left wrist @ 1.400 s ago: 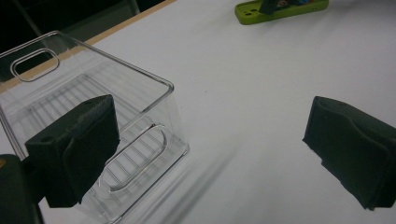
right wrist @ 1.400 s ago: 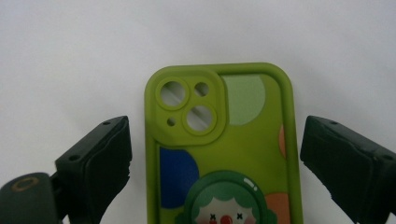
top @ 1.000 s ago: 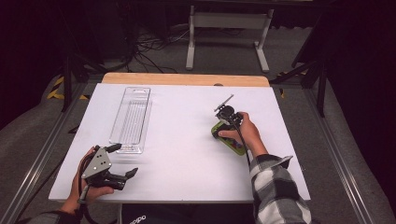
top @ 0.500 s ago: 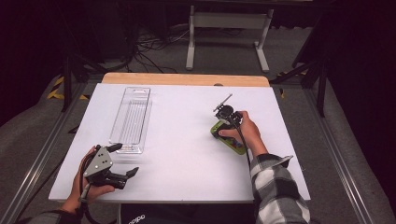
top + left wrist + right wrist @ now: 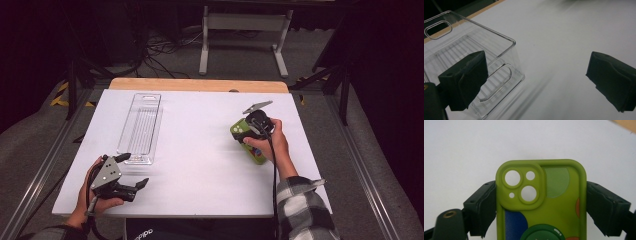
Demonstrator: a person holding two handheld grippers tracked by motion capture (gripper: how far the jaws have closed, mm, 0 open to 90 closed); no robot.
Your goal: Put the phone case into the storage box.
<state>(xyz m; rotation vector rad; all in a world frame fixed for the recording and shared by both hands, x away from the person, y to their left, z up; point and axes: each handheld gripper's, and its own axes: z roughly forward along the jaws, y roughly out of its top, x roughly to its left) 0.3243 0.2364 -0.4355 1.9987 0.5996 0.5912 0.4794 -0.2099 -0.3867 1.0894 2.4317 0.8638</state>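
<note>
My right gripper (image 5: 250,131) pinches the green phone case (image 5: 541,202) by its long sides, jaws pressed against both edges, over the right half of the white table (image 5: 200,130). My left gripper (image 5: 131,171) sits at the near left with jaws spread wide, just beside the near end of the clear plastic tray (image 5: 461,50).

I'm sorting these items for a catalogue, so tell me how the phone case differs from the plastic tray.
The phone case is opaque green with coloured patches; the tray is clear and ribbed. The case sits between the right claw jaws, at the table's right; the tray lies free at the left, by the open left claw. The tray looks longer. Both rest on the white table.
</note>
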